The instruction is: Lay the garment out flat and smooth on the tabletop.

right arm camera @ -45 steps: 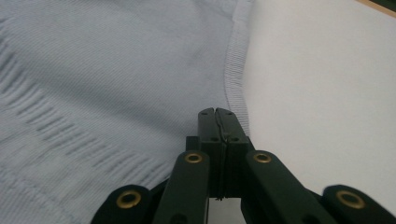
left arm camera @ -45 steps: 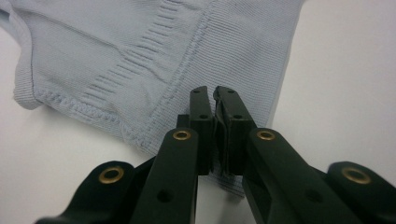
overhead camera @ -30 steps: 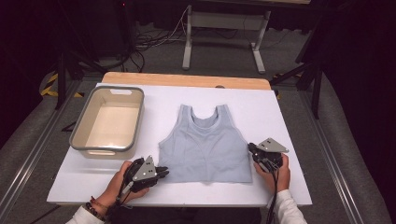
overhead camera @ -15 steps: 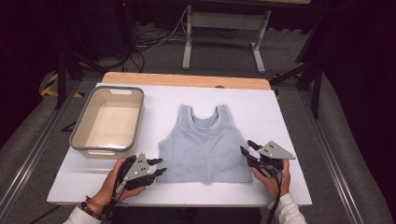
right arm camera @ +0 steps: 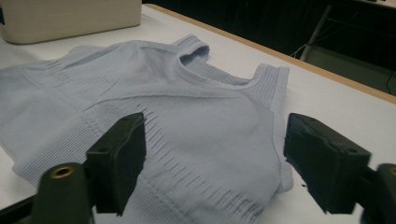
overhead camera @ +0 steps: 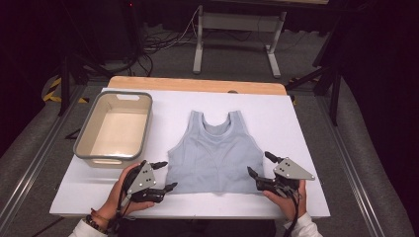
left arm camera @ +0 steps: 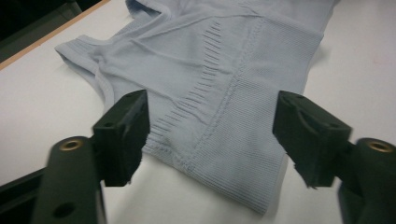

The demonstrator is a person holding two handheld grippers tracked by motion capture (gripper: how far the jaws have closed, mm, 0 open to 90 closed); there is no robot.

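A light blue knit tank top (overhead camera: 215, 155) lies flat on the white table (overhead camera: 306, 123), neck towards the far edge. My left gripper (overhead camera: 164, 175) stands open just off the top's near left corner, jaws pointing at the hem. In the left gripper view the tank top (left arm camera: 219, 88) lies between and beyond the spread jaws of the left gripper (left arm camera: 210, 135), with nothing held. My right gripper (overhead camera: 260, 164) is open at the top's near right corner. In the right gripper view the tank top (right arm camera: 154, 116) spreads out ahead of the right gripper (right arm camera: 215, 154), whose jaws are wide apart.
A beige plastic tub (overhead camera: 114, 128) with a grey rim stands empty on the table's left side, and the tub (right arm camera: 70, 14) also appears at the far left of the right gripper view. A wooden strip (overhead camera: 197, 85) runs along the far edge. Beyond the table are cables and metal stands.
Both grippers have moved slightly nearer the top's bottom corners, and their jaws now point at the hem. The tank top has not moved.
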